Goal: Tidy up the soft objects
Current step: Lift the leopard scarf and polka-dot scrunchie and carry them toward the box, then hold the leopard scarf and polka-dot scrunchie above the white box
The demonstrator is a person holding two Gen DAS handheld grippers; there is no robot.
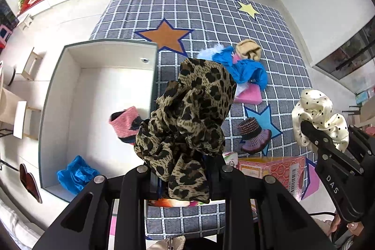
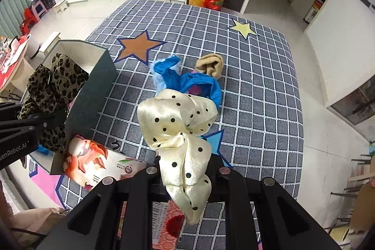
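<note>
The left hand-held gripper (image 1: 180, 177) pinches a leopard-print scarf (image 1: 187, 118), bunched above the edge of the white box (image 1: 70, 86). The right hand-held gripper (image 2: 187, 179) is clamped on a cream polka-dot scarf (image 2: 178, 128) hanging over the grid-patterned rug (image 2: 257, 86). In the box lie a pink knitted piece (image 1: 124, 121) and a blue bag (image 1: 75, 173). Farther out on the rug sit a purple knitted hat (image 1: 254, 135), a pink pad (image 1: 248, 95), a blue cloth (image 2: 187, 81) and a tan sock (image 2: 211, 65)
</note>
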